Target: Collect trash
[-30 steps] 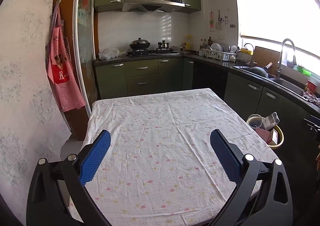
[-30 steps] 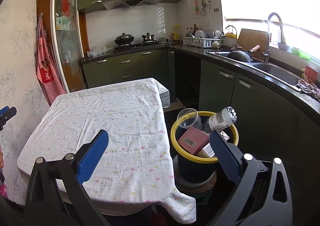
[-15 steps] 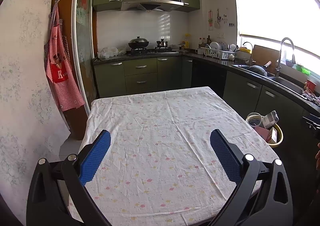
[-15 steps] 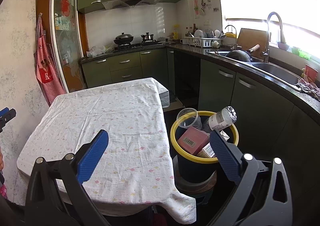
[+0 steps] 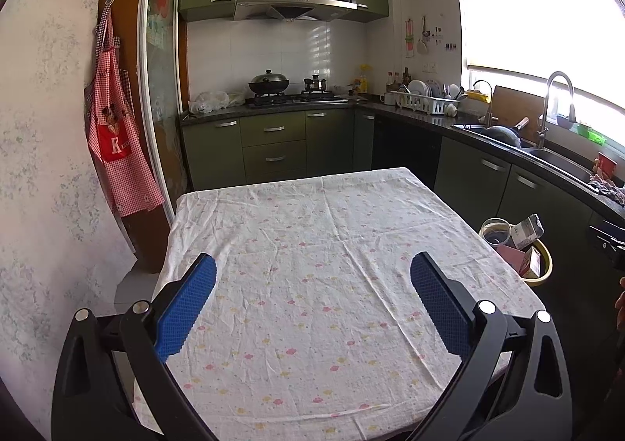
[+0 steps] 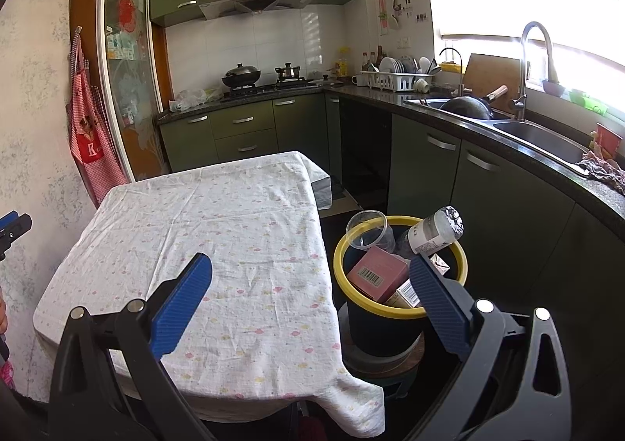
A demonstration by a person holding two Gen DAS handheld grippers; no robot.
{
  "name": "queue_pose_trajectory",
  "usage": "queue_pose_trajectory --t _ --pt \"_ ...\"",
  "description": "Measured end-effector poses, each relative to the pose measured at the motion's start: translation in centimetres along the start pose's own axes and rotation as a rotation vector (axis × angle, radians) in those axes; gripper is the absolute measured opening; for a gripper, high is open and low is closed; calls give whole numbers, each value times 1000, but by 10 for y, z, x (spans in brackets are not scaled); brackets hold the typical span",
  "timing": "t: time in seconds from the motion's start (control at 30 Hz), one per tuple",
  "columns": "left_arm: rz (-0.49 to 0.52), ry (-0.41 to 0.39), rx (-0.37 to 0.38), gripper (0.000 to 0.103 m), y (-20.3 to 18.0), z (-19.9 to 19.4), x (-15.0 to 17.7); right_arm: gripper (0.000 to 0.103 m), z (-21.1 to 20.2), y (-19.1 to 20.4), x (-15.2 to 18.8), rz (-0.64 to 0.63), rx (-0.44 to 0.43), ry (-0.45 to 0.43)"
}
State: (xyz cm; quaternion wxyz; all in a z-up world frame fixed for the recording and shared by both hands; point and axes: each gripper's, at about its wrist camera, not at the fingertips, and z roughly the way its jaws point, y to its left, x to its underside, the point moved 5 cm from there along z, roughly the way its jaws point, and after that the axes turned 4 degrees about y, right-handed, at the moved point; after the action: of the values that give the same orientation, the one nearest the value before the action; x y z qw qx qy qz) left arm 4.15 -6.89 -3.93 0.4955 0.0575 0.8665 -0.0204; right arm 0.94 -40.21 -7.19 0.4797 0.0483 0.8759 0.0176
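A dark bin with a yellow rim (image 6: 398,310) stands on the floor right of the table. It holds a pink box (image 6: 377,273), a clear plastic cup (image 6: 369,232), a white bottle (image 6: 431,232) and a small carton (image 6: 406,294). The bin also shows in the left wrist view (image 5: 541,265). My right gripper (image 6: 310,294) is open and empty, above the table's near right corner beside the bin. My left gripper (image 5: 312,296) is open and empty above the table with the floral cloth (image 5: 312,245).
Green cabinets (image 5: 273,146) and a dark counter run along the back and right walls. A stove with a wok (image 5: 269,83), a dish rack (image 5: 424,101) and a sink with a tap (image 6: 535,128) sit there. A red apron (image 5: 117,144) hangs on the left wall.
The left gripper has drawn back and risen slightly, so the table sits a little lower in its view. The right view is unchanged.
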Motion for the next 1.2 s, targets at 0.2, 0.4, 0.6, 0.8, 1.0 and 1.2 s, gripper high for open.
queue_pose_trajectory --t 0.2,0.4,0.6,0.8,1.0,1.2 --pt "0 4 5 98 0 2 1 96 0 0 0 0 0 1" --pt "0 5 7 98 0 3 2 96 1 0 0 1 0 0" --pt "0 8 10 98 -1 3 3 96 1 -1 0 1 -1 0" --pt "1 14 11 98 -1 6 4 96 1 0 0 2 -1 1" --pt "1 15 13 98 -1 6 4 96 1 -1 0 1 -1 1" --pt "-1 16 15 98 -1 6 5 96 2 0 0 2 -2 2"
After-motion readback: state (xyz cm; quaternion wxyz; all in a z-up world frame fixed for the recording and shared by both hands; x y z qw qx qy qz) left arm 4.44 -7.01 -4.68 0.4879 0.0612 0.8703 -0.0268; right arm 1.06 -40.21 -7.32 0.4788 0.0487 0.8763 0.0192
